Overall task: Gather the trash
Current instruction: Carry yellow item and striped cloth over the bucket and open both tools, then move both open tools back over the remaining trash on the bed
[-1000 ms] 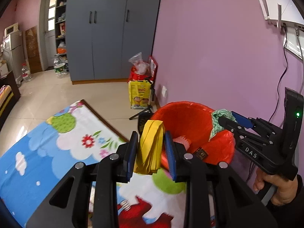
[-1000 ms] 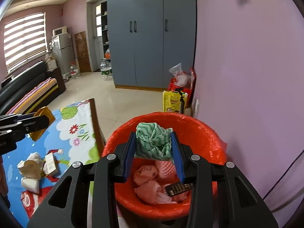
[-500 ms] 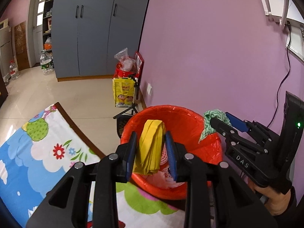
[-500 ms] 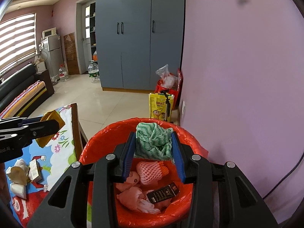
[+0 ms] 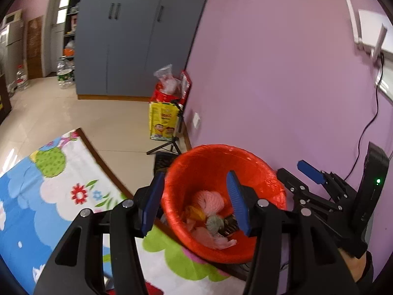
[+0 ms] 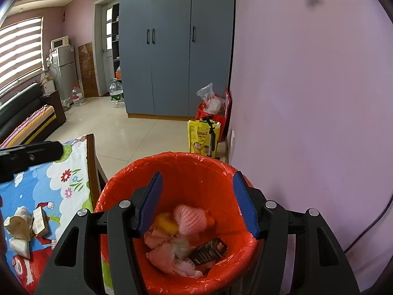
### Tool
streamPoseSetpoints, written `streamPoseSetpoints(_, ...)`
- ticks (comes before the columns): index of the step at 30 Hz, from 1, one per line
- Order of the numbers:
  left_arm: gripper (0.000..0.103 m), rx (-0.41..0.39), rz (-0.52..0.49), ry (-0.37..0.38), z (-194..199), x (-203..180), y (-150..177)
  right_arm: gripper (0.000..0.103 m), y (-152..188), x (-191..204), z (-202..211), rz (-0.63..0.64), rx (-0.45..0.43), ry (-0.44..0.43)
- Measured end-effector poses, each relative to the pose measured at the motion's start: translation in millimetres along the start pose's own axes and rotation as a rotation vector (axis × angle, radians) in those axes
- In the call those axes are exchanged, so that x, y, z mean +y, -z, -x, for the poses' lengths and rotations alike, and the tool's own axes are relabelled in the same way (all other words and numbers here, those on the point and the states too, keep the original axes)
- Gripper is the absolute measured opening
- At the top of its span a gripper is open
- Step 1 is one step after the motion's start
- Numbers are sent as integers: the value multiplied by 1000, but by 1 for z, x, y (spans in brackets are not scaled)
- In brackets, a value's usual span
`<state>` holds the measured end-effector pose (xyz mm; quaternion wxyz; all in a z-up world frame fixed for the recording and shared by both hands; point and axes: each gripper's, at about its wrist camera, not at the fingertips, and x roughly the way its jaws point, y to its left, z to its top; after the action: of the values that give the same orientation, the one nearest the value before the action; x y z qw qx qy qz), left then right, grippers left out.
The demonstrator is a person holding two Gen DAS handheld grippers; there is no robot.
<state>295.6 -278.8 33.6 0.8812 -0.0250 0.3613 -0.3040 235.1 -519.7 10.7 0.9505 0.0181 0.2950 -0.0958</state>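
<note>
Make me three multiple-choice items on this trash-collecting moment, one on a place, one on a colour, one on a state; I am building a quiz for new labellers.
1. Where do the leftover crumpled white tissues lie?
A. on the cartoon-print table cover
B. on the tiled floor
C. on the black sofa

2. What colour is the plastic liner of the round trash bin?
A. blue
B. red-orange
C. black

3. What is between the fingers of the right gripper?
A. a green cloth
B. a yellow wrapper
C. nothing

Answers:
1 A: the tissues sit on the cover left of the bin.
2 B: the liner is red-orange all round.
3 C: the jaws are opening, and through the gap only the bin's contents show, such as the pink foam net.
</note>
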Motion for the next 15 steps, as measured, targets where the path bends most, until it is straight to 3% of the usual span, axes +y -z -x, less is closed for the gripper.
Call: streamPoseSetpoints(15,51,-106,71,-179,110,72,39,64,4,47,33,21,-26,-104)
